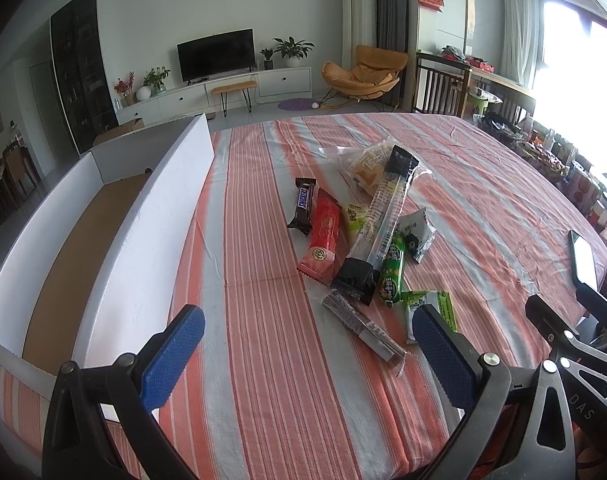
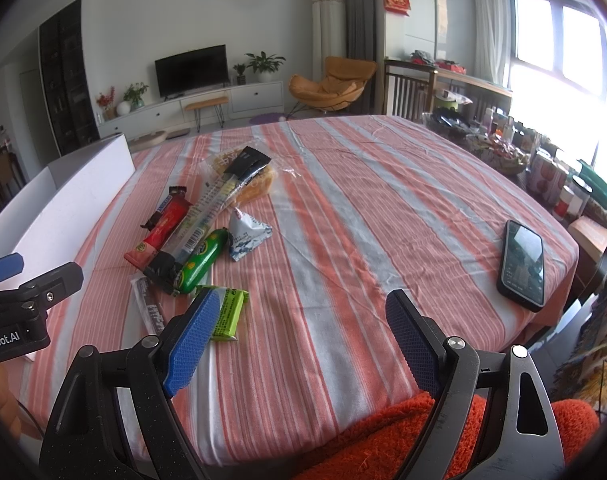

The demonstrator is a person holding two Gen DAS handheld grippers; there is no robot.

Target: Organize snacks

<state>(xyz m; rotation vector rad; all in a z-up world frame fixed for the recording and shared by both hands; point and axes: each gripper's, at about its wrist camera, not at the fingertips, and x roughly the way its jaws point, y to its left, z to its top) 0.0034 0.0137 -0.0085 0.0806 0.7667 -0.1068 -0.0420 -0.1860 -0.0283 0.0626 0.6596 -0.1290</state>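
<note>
The left claw point(image 1: 308, 354) is spread wide and holds nothing, hovering above the striped counter point(image 1: 263, 360) just in front of the snacks. The right claw point(image 2: 303, 340) is equally wide and empty, near the counter's front edge; its left pad point(image 2: 193, 336) overlaps the green packet point(image 2: 228, 314) in view, though contact cannot be told.

The white box point(image 1: 151, 240) stands on the counter's left side, its brown cardboard floor bare where visible.

The snacks lie piled mid-counter, right of the box: a Snickers point(image 1: 303, 208), a red bar point(image 1: 322, 236), a long clear stick point(image 1: 377, 220) across a bread bag point(image 1: 363, 164), a green sausage point(image 1: 391, 270), a small white pouch point(image 1: 417, 234) and a dark strip point(image 1: 363, 328). A phone point(image 2: 523, 264) lies well apart at right.
</note>
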